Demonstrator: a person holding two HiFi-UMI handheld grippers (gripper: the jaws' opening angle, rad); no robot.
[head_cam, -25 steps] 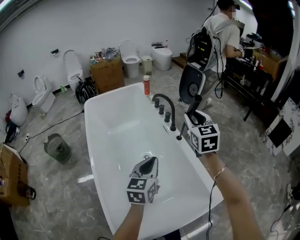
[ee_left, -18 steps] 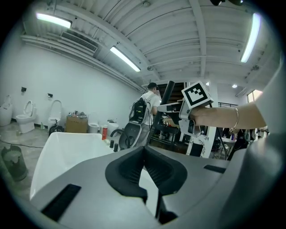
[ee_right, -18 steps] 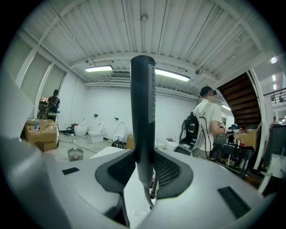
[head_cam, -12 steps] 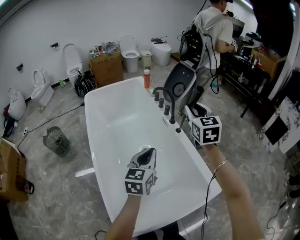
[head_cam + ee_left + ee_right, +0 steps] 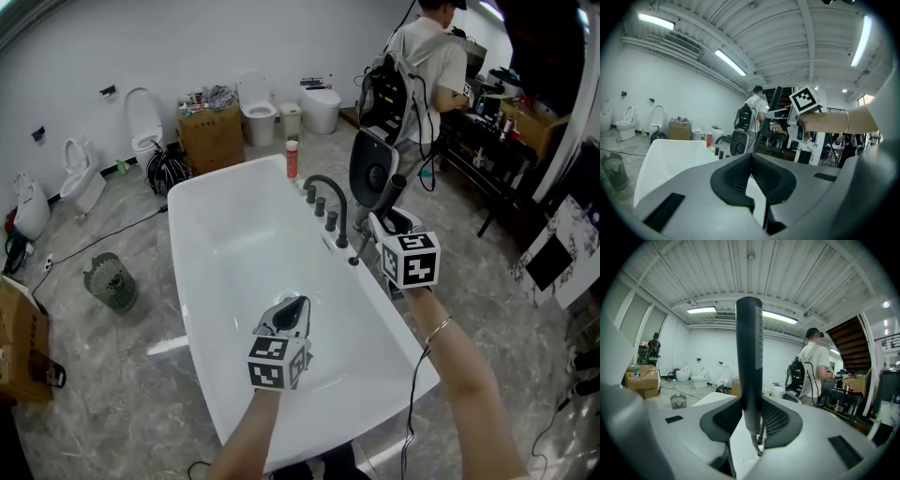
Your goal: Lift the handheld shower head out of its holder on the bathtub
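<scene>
Since a second ago the right gripper [image 5: 386, 225] has carried the shower head [image 5: 395, 192] slightly higher beside the rim of the bathtub [image 5: 184, 234], its grip unchanged. Its jaws clamp the smooth, dark cylindrical wand upright, and a thin hose [image 5: 362, 251] trails down near the curved black faucet [image 5: 330, 202]. The left gripper [image 5: 294, 312] hovers nearly level over the glossy white bathtub, jaws closed and empty.

Faucet [image 5: 330, 202] on bathtub [image 5: 234, 246] rim — shower head [image 5: 372, 173] just right of it, wire basket [image 5: 111, 281] left.
</scene>
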